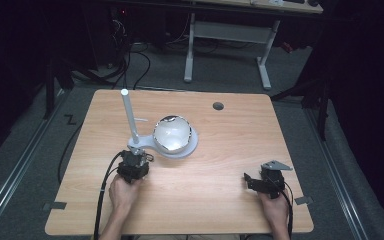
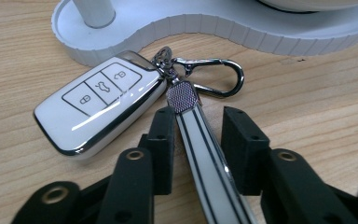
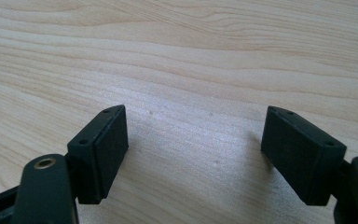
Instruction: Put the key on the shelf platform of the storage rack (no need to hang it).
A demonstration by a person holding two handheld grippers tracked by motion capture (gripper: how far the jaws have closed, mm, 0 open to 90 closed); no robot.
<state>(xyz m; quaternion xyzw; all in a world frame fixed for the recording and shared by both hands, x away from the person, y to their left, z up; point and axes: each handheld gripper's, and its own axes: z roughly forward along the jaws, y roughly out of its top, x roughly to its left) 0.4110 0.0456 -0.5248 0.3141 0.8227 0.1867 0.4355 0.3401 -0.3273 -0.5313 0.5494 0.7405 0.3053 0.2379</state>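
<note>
A white car key fob (image 2: 98,100) with three buttons lies on the wooden table (image 1: 215,165), just in front of a white stand base (image 2: 223,28). A chrome carabiner clip (image 2: 214,77) and a white strap with dark stripes (image 2: 209,163) are joined to the fob. My left gripper (image 2: 199,116) is open with its jaws on either side of the strap; the left jaw is close against it and a gap shows on the right. In the high view the left gripper (image 1: 135,161) sits at the foot of the stand. My right gripper (image 3: 193,135) is open over bare wood, at the table's right front (image 1: 252,180).
The white stand has an upright pole (image 1: 129,117) and a shiny round dish or mirror (image 1: 172,133) on its wider end. A round cable hole (image 1: 218,106) is at the table's far side. Cables and a desk frame (image 1: 227,35) lie on the floor beyond.
</note>
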